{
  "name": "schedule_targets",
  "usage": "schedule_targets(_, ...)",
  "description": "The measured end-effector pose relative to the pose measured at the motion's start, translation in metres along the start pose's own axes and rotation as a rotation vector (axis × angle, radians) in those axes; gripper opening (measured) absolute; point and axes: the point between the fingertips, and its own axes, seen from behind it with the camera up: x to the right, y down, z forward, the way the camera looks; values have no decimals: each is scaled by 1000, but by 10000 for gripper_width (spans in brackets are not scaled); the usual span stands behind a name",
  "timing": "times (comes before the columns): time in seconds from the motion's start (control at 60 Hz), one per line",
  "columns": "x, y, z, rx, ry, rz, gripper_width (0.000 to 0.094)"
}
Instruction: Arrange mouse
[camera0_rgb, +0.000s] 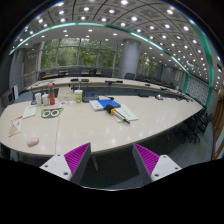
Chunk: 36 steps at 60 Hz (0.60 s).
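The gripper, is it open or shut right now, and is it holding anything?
Open and empty: the gripper has its two pink-padded fingers set wide apart, with only the table edge showing between them.

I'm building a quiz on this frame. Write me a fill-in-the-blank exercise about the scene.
1. The gripper has its two fingers spread apart, so it is ____.
2. Between the fingers there is ____, with no object held.
3. The pale mouse lies on the long ____ ahead of the fingers.
4. The blue item lies further along the table than the mouse, on a sheet of ____.

Missing words: open; nothing; table; paper
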Motion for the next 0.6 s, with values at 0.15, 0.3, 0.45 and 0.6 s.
schedule_targets(0.15,-27,36,9,-53,-18,-22,854)
schedule_targets(0.3,-72,65,11,-81,-63,-62,855)
schedule_targets(0.45,-165,99,21,-92,-155,-61,863)
schedule_targets(0.6,-280,117,32,-58,-273,-40,856)
